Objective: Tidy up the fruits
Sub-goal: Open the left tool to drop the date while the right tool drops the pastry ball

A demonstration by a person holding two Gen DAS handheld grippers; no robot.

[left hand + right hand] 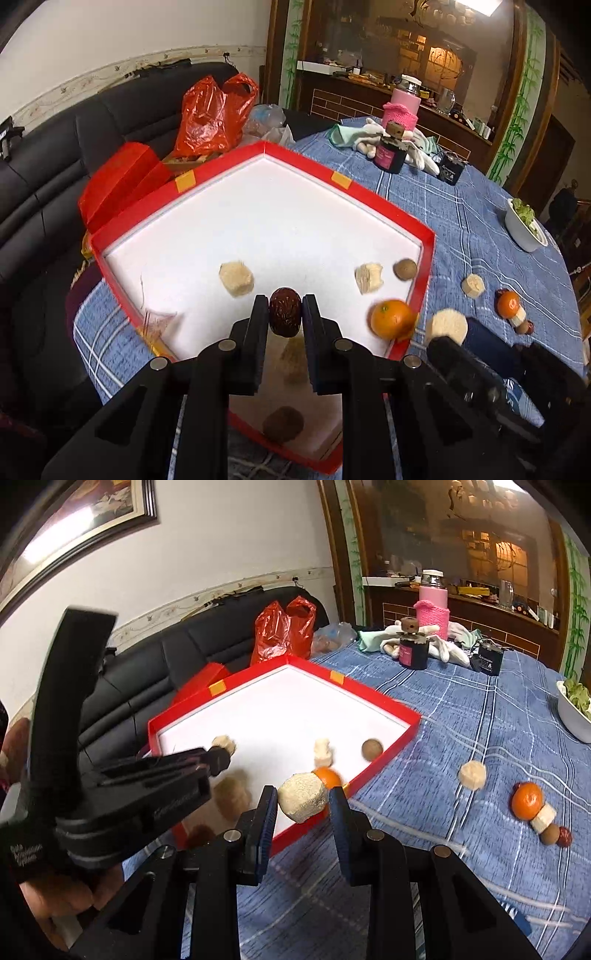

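Observation:
My left gripper point(284, 310) is shut on a dark red date point(284, 313) and holds it above the white floor of a red-rimmed tray point(384, 206). In the tray lie two pale fruit chunks point(236, 278) point(369, 277), a brown longan point(405, 268) and an orange point(393, 319). Another chunk and a brown fruit show blurred under my fingers. My right gripper point(303, 801) is shut on a pale fruit chunk point(302, 800) over the tray's near right rim point(373, 775). On the cloth lie a pale chunk point(472, 774), an orange point(526, 800), a banana slice point(543, 819), a longan point(549, 835) and a date point(564, 837).
The blue checked tablecloth point(461, 716) covers a round table. At its far side stand a dark jar point(413, 650), a pink bottle point(433, 605), white gloves and a small black box point(488, 660). A white bowl of greens point(574, 712) sits right. A red bag point(284, 631) and black sofa lie behind.

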